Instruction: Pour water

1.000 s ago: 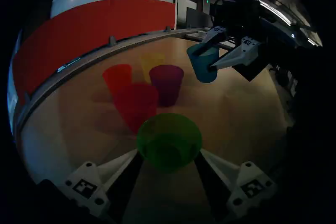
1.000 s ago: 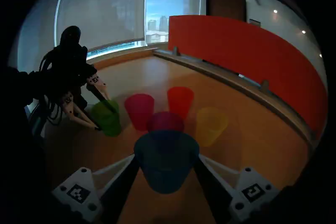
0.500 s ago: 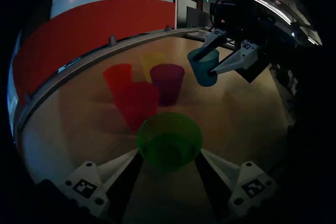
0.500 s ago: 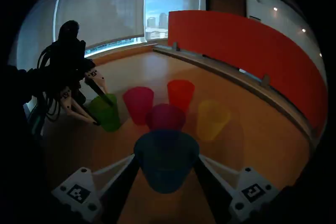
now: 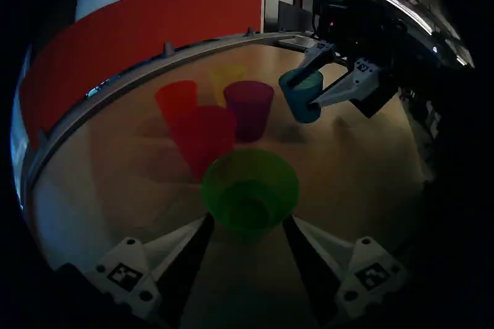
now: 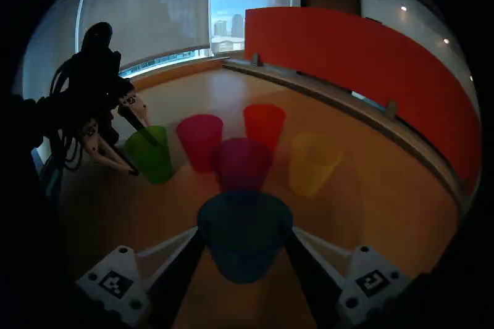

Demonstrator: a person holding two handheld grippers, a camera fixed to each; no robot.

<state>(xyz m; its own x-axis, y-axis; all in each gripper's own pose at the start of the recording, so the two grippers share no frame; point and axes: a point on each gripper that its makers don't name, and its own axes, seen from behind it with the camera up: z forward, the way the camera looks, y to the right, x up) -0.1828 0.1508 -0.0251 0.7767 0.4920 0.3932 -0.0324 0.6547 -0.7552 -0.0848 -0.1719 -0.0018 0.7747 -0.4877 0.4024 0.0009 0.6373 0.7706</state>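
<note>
The light is dim, so whether either held cup has water in it cannot be made out. In the right gripper view the person holding the left gripper [image 6: 143, 155] is a dark shape against the window [image 6: 241, 8], and the hand is hard to tell from the rig. In the left gripper view the pink cup [image 5: 204, 137] is partly covered by the green cup [image 5: 250, 193], and the yellow cup [image 5: 225, 76] is partly behind the purple cup [image 5: 249, 110]. The red cup [image 5: 176, 100] stands just beside the pink one.

The left gripper's jaws are closed to the green cup's width, one finger on each side of its wall. The cup is upright, mouth up, long axis vertical. It sits at the left end of the cluster, near the pink cup. Whether its base touches the table [image 6: 383, 205] cannot be told.

The right gripper [image 5: 304, 90] holds the blue cup [image 5: 299, 104] the same way, both fingers pressing its sides just under the rim. This cup is raised off the table, close beside the purple cup and apart from it. Its mouth points up, its axis near vertical with a slight lean.

A red partition [image 6: 370, 63] runs along the table's far edge.
</note>
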